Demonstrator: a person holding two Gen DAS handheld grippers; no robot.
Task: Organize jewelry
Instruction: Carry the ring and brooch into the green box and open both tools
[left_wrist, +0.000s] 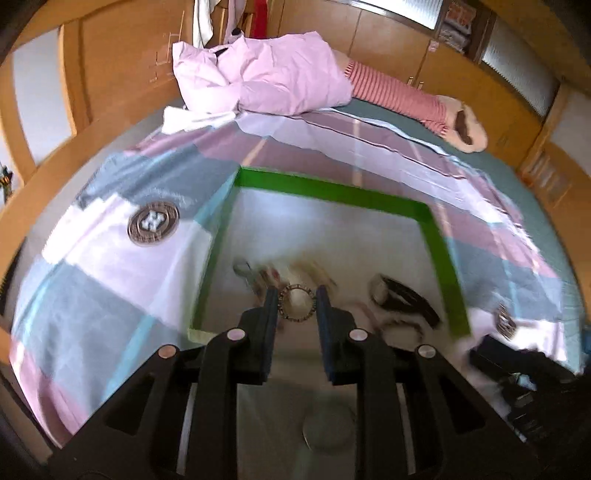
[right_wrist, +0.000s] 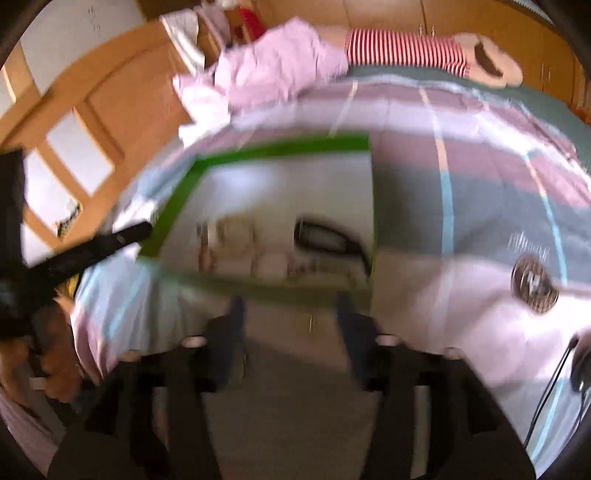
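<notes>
In the left wrist view my left gripper (left_wrist: 296, 303) is shut on a beaded bracelet ring (left_wrist: 296, 318), held between its blue pads above a white board (left_wrist: 325, 229) edged with green tape (left_wrist: 332, 190). Other jewelry lies blurred on the board: a silvery piece (left_wrist: 243, 271) at left and a dark watch with a black strap (left_wrist: 402, 295) at right. In the right wrist view my right gripper (right_wrist: 290, 314) is open and empty, just short of the board's near edge (right_wrist: 258, 284). The dark watch strap (right_wrist: 332, 240) shows there, blurred.
The board lies on a bed with a pink, grey and blue checked sheet (left_wrist: 122, 280). A round brown tin (left_wrist: 153, 223) sits left of the board; it also shows in the right wrist view (right_wrist: 533, 284). A pink quilt (left_wrist: 266, 74) and striped plush (left_wrist: 399, 96) lie at the far end.
</notes>
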